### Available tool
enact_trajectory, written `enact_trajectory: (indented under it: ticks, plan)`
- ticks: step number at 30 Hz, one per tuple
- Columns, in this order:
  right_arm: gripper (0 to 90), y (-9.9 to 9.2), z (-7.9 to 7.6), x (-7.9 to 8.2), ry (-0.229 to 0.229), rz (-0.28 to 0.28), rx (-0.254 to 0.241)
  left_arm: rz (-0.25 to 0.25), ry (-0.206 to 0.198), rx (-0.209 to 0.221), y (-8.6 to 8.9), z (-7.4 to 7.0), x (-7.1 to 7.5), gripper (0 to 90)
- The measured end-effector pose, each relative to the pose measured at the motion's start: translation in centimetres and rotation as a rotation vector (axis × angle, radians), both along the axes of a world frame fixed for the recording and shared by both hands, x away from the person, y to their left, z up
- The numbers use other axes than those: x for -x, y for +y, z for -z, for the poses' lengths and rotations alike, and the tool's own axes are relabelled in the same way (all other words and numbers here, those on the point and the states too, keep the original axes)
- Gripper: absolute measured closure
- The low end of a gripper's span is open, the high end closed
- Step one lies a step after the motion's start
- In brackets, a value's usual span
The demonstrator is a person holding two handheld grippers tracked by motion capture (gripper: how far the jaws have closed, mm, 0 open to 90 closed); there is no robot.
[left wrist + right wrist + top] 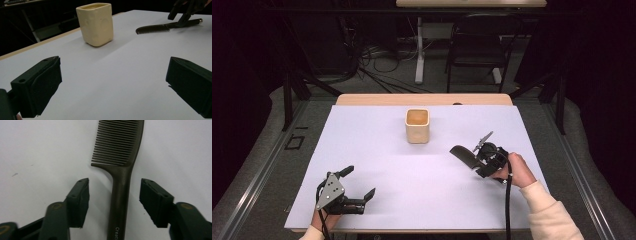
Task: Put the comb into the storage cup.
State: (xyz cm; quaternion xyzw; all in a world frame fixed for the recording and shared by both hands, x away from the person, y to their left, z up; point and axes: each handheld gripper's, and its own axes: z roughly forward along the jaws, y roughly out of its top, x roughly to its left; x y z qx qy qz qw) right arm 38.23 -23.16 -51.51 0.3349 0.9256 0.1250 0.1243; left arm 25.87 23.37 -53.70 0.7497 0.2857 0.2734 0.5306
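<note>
Dim room, black chair point(476, 47), white-covered table point(377, 165), cream cup point(417, 125)

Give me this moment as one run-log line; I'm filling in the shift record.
right gripper: open, jaws astride comb handle, not gripping | left gripper: open, holds nothing | comb: flat on table | cup: upright

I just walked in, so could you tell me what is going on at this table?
A person works two tongs over a white table. The right tongs straddle the handle of a dark comb lying flat, jaws apart and not yet pressing it. The left tongs sit open nearby. A cream cup stands upright farther back.
</note>
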Motion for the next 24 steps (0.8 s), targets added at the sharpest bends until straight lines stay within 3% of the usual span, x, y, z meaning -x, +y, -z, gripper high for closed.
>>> enact_trajectory:
  ticks: [8, 14, 15, 16, 17, 18, 24]
  plan:
    - [57.3, 0.5, 0.3, -1.0, 0.046, -0.006, 0.058, -0.001, 0.002, 0.002, 0.0, 0.0, 0.0, 0.4]
    - [59.2, 0.8, 0.6, -1.5, 0.079, -0.011, 0.108, 0.001, 0.004, -0.001, 0.0, 0.0, 0.0, 0.4]
    - [60.6, 0.7, 1.1, -1.6, 0.052, -0.006, 0.067, 0.002, 0.005, 0.0, 0.0, 0.0, 0.0, 0.4]
    - [61.1, 0.8, 0.9, -1.7, 0.076, 0.0, 0.112, 0.003, 0.005, -0.001, 0.0, 0.0, 0.0, 0.4]
    - [61.7, 0.8, 1.2, -1.8, 0.054, 0.01, 0.079, 0.003, 0.005, -0.002, 0.0, 0.0, 0.0, 0.4]
    - [62.2, 0.8, 1.1, -2.0, 0.077, 0.005, 0.105, 0.005, 0.005, -0.002, 0.0, 0.0, -0.1, 0.4]
    - [67.3, 0.8, 1.1, -2.1, 0.086, 0.008, 0.096, 0.006, 0.006, 0.0, 0.0, 0.0, -0.1, 0.4]
